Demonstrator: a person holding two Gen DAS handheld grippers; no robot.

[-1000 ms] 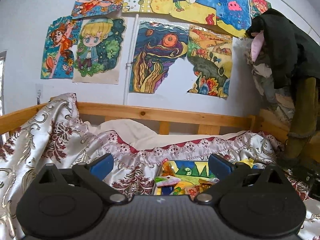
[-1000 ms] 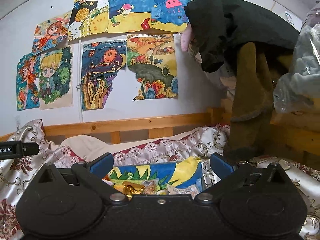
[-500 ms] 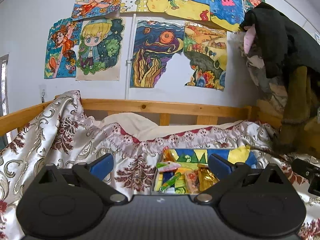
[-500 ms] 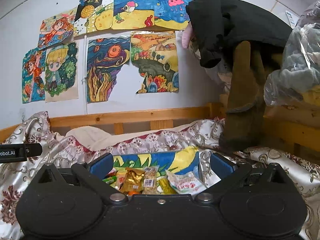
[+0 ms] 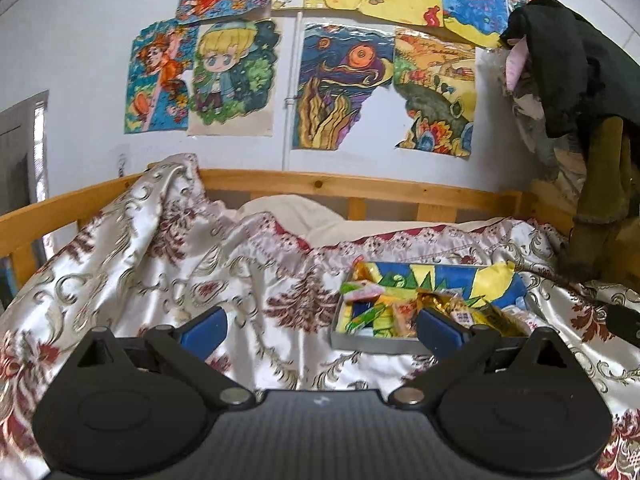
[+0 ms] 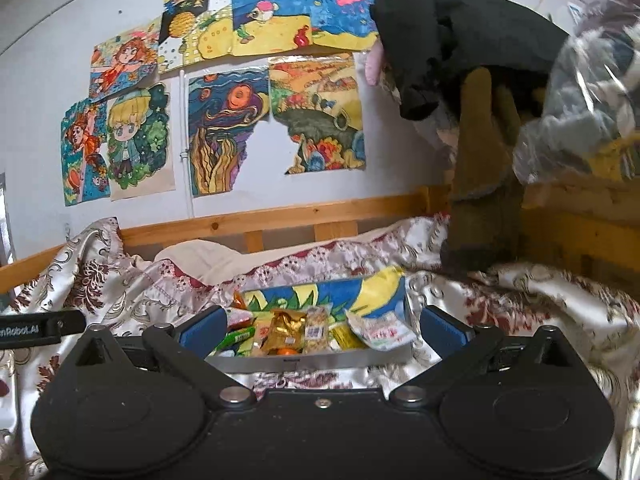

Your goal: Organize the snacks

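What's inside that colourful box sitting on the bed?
The box holds a jumble of wrapped snacks: a gold packet, a white packet and green wrappers. Its near wall and the top packets hide anything lying beneath.

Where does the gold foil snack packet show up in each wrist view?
Left wrist: gold foil snack packet in the snack box, right of centre, just above the right blue finger.
Right wrist: packet near centre, between the open tongs.
Shared landmark: the blond-haired cartoon drawing on the wall.

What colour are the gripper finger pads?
Blue pads, clearest in the right wrist view.
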